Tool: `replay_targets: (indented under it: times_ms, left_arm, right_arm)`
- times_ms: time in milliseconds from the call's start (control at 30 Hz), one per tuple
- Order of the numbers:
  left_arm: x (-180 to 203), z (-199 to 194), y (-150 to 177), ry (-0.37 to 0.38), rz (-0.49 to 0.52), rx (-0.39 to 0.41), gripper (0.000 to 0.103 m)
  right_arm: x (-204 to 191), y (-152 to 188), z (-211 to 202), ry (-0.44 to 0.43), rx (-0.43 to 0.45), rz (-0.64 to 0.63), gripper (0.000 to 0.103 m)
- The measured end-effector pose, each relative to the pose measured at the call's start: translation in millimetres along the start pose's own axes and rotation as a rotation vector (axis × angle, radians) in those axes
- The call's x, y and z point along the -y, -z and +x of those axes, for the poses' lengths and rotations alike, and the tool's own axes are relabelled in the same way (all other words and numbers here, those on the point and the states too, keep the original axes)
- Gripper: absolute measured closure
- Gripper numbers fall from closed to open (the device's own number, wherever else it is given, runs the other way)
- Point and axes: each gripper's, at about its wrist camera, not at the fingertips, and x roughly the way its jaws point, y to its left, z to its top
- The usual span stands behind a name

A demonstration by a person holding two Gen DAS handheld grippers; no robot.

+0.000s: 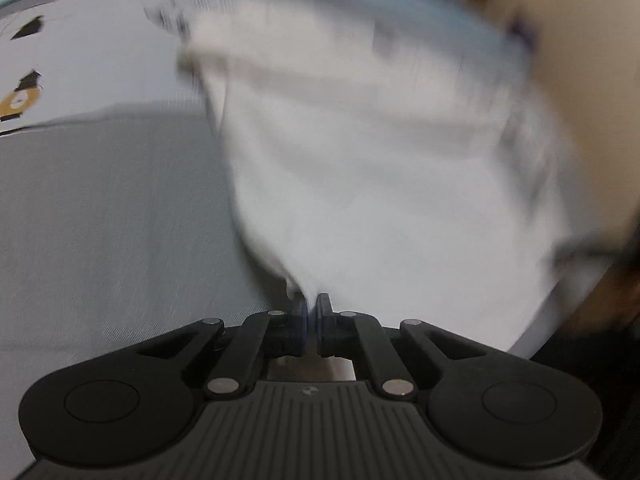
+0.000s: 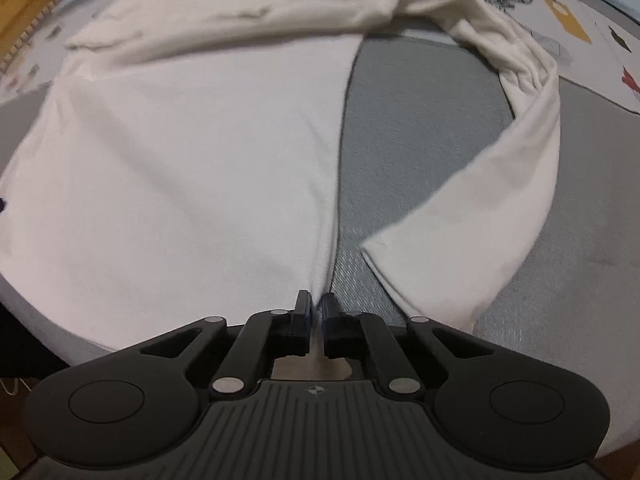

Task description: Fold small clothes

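Note:
A white long-sleeved shirt [image 2: 192,168] lies spread on a grey mat [image 2: 420,140]. Its right sleeve [image 2: 500,200] curves round to the right and ends near the front. My right gripper [image 2: 316,306] is shut on the lower edge of the shirt's body, at its right corner. In the left wrist view the same white shirt [image 1: 380,180] is blurred and fans out from my left gripper [image 1: 312,312], which is shut with a pinch of the cloth between its pads. The grey mat [image 1: 120,220] shows to the left of it.
A pale printed sheet with small pictures [image 1: 80,60] lies beyond the mat, also at the top right in the right wrist view as the printed sheet [image 2: 580,40]. A wooden edge [image 2: 24,0] sits at the far left. The mat's front edge [image 2: 48,344] drops into dark space.

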Motion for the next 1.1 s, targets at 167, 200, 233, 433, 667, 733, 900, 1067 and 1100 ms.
replay_targets:
  times_ms: [167,200,233,433,667,733,900,1067,1100]
  left_arm:
    - [-6.2,28.9,-4.4,-0.125,-0.049,-0.095,0.093]
    - [-2.4,36.6,-3.0,-0.125,-0.036,-0.125,0.092]
    - [0.2,40.5,-2.8,-0.109,-0.034,-0.141,0.088]
    - [11.0,58.9,1.3,-0.107,-0.017,-0.216,0.060]
    - [18.7,63.7,10.8,-0.121,0.059,-0.275,0.090]
    - [17.7,54.9,14.0,-0.126,0.084,-0.269,0.098]
    - [-3.0,10.2,19.0,-0.103,0.045,-0.173,0.098]
    - [-4.1,27.0,41.8,-0.261,0.162,-0.314,0.103]
    - [-3.7,30.7,43.3,-0.272,0.174,-0.334,0.103]
  right_arm:
    - [36.3,-9.8,-8.1,0.039,0.072,0.217,0.100]
    - [36.9,-10.8,-2.8,0.064,0.050,0.212,0.100]
    - [35.6,-11.3,1.9,0.075,0.031,0.202,0.100]
    - [20.8,-11.7,14.9,0.102,-0.025,0.113,0.097]
    - [20.5,-7.3,12.5,0.102,-0.038,0.084,0.095]
    - [17.7,-4.3,9.6,0.088,-0.041,0.072,0.096]
    - [33.2,1.2,-18.6,-0.019,0.052,0.169,0.101]
    - [42.7,16.3,-26.1,-0.095,0.007,0.214,0.101]
    - [35.8,19.7,-19.2,-0.078,-0.042,0.164,0.101]
